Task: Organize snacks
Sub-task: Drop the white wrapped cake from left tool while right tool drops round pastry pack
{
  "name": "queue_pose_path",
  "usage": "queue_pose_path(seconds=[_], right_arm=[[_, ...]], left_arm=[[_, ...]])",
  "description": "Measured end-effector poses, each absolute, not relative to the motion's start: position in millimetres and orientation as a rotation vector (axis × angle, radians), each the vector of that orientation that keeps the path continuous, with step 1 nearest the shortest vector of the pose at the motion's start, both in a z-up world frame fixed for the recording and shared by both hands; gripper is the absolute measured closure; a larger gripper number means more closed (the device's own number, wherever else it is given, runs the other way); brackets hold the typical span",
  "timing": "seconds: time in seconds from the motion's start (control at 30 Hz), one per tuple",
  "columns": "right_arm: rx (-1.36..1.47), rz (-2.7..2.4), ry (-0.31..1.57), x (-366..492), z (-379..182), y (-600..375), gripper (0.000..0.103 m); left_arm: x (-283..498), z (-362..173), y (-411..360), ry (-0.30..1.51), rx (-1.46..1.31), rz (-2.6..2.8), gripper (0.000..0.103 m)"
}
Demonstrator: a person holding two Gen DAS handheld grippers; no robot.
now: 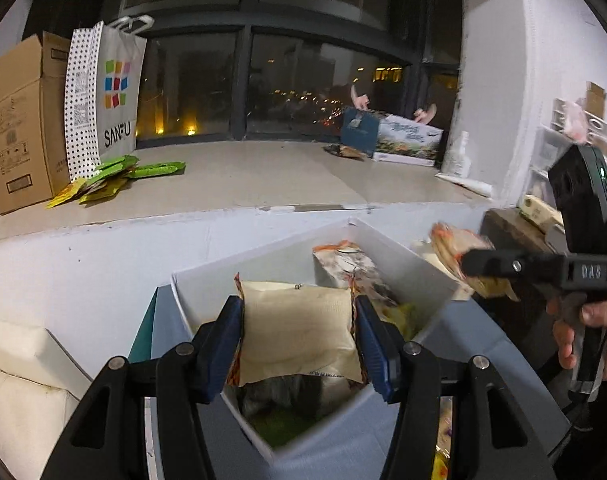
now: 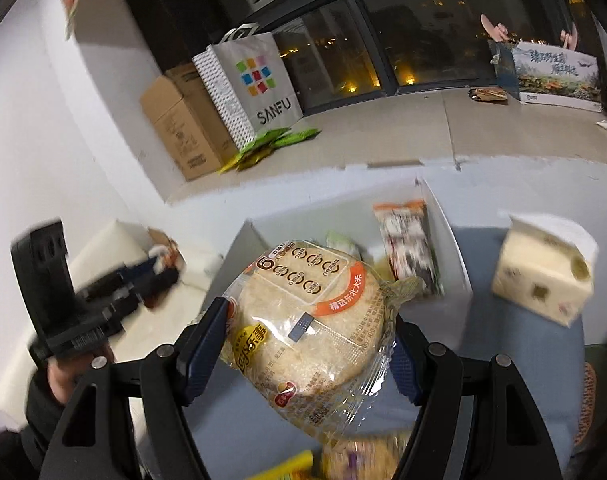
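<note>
Left gripper (image 1: 297, 340) clenched on cream snack packet (image 1: 299, 328), lower centre, above white box (image 1: 407, 276). Right gripper (image 2: 309, 346) clenched on rice cracker pack (image 2: 307, 328), lower centre.

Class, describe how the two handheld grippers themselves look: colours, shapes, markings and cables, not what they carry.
Both are black plastic. The left gripper has blue-padded fingers on angular black arms with silver bolts. The right gripper shows a "DAS" marking, a dark block with a green light, a thin cable and a bare hand on its grip.
</note>
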State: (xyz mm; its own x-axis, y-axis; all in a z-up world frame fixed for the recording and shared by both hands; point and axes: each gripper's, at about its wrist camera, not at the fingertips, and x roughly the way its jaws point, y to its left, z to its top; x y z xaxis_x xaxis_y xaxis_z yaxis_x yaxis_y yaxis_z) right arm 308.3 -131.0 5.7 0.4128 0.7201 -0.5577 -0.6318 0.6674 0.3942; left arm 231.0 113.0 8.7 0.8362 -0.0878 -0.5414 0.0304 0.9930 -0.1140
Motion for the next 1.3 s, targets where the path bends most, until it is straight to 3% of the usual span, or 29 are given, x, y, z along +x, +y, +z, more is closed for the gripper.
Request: queue_pose_path(seconds=[0.2, 0.23, 0.27, 0.33, 0.43, 0.47, 0.83, 1.3], right_arm=[[0.165, 0.790, 0.832, 379.2, 5.3, -91.4, 0.026], [0.169, 0.778, 0.846, 388.8, 3.7, -86.1, 0.026], [0.178, 0.768, 0.854, 398.5, 1.7, -81.0, 0.026], [0.184, 0.759, 0.858, 412.1, -1.4, -72.9, 0.019], [0.189, 0.728, 0.871, 426.1, -7.4, -65.1, 0.001], [0.193, 0.723, 0.867, 426.8, -8.1, -65.7, 0.000], [0.123, 0.742, 0.802, 392.3, 9.0, -86.0, 0.000], [0.022, 0.772, 0.630, 246.3, 23.9, -192.0, 0.000]], left_arm=[[279.8, -0.9, 132.0, 0.607, -0.090, -0.029, 0.042], [285.0, -2.3, 134.1, 0.613, -0.082, -0.018, 0.036], [293.9, -5.1, 138.2, 0.638, -0.076, 0.006, 0.020], [302.8, -8.3, 144.3, 0.655, -0.096, 0.028, 0.000], [303.9, -13.3, 148.8, 0.662, -0.133, 0.007, 0.000], [302.9, -15.3, 148.2, 0.666, -0.126, 0.007, 0.000], [251.4, 12.1, 119.8, 0.595, -0.100, -0.015, 0.000], [105.3, 21.0, 23.4, 0.548, -0.042, -0.112, 0.000]])
